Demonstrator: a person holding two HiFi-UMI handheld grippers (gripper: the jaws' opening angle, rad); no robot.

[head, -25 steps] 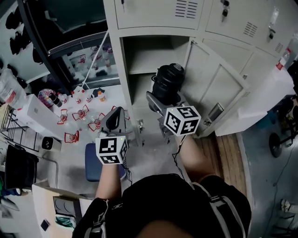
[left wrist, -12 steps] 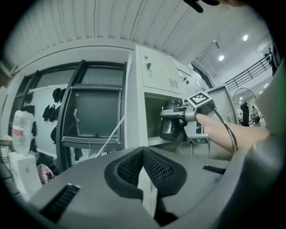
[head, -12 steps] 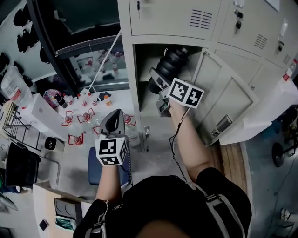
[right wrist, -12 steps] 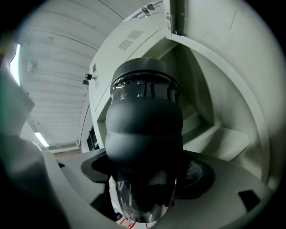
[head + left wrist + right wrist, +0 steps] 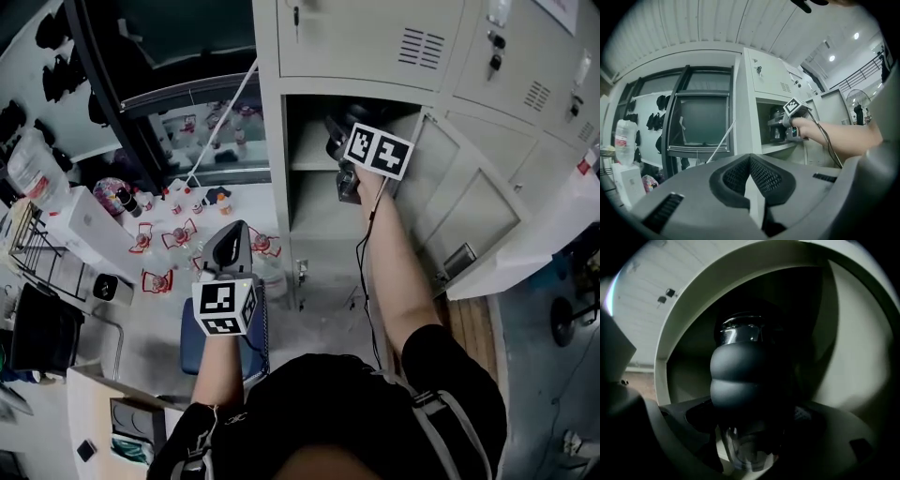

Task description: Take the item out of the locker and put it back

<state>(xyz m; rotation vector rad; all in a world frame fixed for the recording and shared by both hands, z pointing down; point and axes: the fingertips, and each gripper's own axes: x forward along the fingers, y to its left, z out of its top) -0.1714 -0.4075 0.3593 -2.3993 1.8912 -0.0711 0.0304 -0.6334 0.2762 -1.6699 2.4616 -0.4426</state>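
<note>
roughly upright, black ribbed bottle (image 5: 740,376) between right gripper (image 5: 750,425) jaws

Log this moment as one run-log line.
right gripper: shut on black container, inside locker | left gripper: shut, empty

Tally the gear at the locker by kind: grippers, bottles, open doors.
Grippers: 2 (left gripper, right gripper)
Black bottle: 1
Open locker door: 1
Total: 4
</note>
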